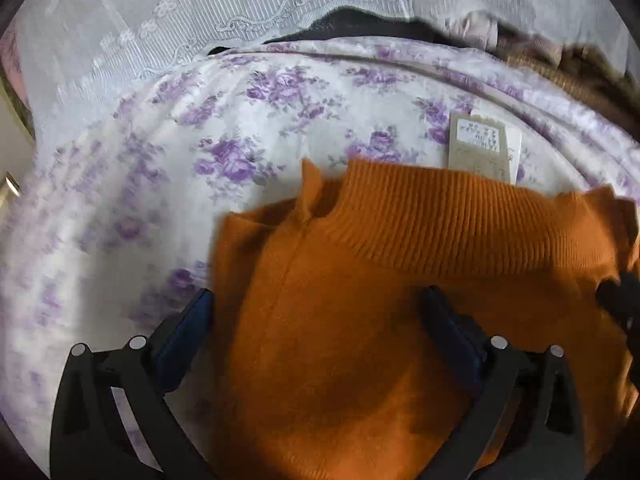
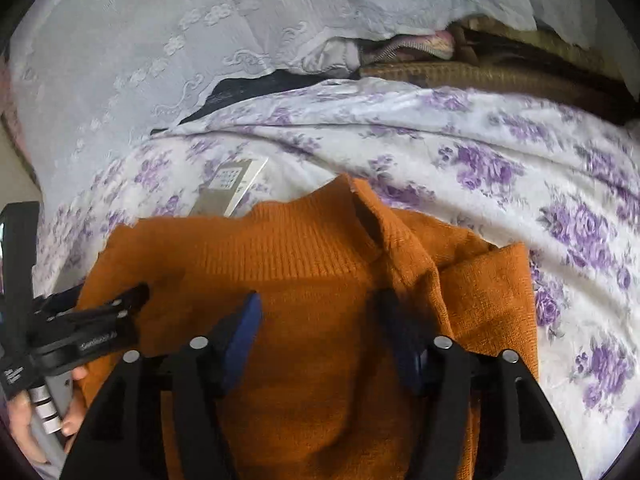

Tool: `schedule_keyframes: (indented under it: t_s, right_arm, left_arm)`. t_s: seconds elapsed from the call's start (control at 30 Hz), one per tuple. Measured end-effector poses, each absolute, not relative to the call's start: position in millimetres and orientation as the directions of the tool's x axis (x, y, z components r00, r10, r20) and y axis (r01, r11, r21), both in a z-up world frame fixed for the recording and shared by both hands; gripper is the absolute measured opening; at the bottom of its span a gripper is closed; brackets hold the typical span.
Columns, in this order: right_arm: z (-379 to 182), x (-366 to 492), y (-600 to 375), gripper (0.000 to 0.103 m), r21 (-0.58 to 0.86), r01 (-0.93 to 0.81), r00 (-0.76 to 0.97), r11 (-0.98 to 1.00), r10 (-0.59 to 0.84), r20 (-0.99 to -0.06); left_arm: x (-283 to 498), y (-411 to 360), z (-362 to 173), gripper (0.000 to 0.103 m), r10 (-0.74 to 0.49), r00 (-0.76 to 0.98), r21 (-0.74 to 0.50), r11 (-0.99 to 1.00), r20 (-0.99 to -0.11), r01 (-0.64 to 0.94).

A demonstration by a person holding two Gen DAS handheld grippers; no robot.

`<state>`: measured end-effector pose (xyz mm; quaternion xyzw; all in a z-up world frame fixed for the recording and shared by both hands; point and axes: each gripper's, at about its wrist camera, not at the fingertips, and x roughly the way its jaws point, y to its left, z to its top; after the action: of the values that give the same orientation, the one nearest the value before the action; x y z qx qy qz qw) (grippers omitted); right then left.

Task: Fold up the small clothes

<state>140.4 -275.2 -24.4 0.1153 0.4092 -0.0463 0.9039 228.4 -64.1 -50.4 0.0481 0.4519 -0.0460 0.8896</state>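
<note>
A: Start at the left. What is there?

B: In the right wrist view, a person's hand (image 2: 28, 420) at the far left edge grips the handle of the left gripper (image 2: 132, 294), whose black tips reach over the left edge of the orange sweater (image 2: 320, 280). From its own camera, the left gripper (image 1: 316, 300) has its fingers wide apart, with nothing pinched; one blue-padded finger (image 1: 188, 328) sits over the floral sheet (image 1: 240, 128), the other over the knit.

A: And the sweater itself?

B: It lies flat on the floral sheet, ribbed collar pointing away from both cameras, with its sides folded in over the body. A paper tag (image 1: 480, 148) pokes out just beyond the collar, resting on the sheet.

A: The right gripper?

B: The right gripper (image 2: 320, 312) hangs above the middle of the sweater, just below the collar. Its fingers stand apart and no cloth is caught between them.

A: Any containers?

B: Only one candidate: behind the sheet, at the upper right, something woven and brown (image 2: 500, 76), perhaps a basket, though I cannot tell. Pinkish fabric (image 2: 416, 46) is bunched against it; whether it lies inside I cannot tell. A pale embroidered cloth (image 2: 160, 40) covers the far left and drapes over part of that pile.
</note>
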Motion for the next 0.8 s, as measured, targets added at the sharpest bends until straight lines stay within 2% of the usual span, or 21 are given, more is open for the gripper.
schedule_keyframes:
  t_s: [0.1,0.2,0.27,0.33,0.43,0.57,0.8]
  right_arm:
    - [-5,126,-274,0.063,0.197,0.168,0.705,0.966,0.022,-0.709]
    - [4,105,-270,0.063,0.171,0.152,0.710,0.973,0.013,-0.704]
    - [1,89,-267,0.063,0.160,0.151,0.700,0.976,0.009,-0.715]
    - [-13,85,-262,0.066,0.126,0.150,0.665,0.981,-0.006,-0.747]
    - [-21,87,-256,0.068,0.088,0.141,0.659,0.986,-0.027,-0.752]
    - [3,57,-266,0.070,0.179,0.146,0.732,0.973,0.015,-0.681]
    - [-8,25,-308,0.072,0.324,0.234,0.718,0.917,0.062,-0.693]
  left_arm:
    - [225,-56,-42,0.099,-0.071,0.574,0.000,0.993,-0.816,0.122]
    - [201,-49,-22,0.099,-0.107,0.617,-0.021,0.989,-0.780,0.144]
    - [183,-50,-27,0.099,-0.134,0.598,-0.032,0.984,-0.790,0.177]
    - [173,-58,-43,0.099,-0.109,0.568,0.004,0.981,-0.816,0.195]
    - [168,-60,-49,0.099,-0.093,0.609,0.026,0.983,-0.788,0.183]
    - [148,-40,-37,0.099,-0.115,0.607,-0.027,0.988,-0.786,0.152]
    - [117,-28,-39,0.099,-0.080,0.618,0.016,0.989,-0.782,0.149]
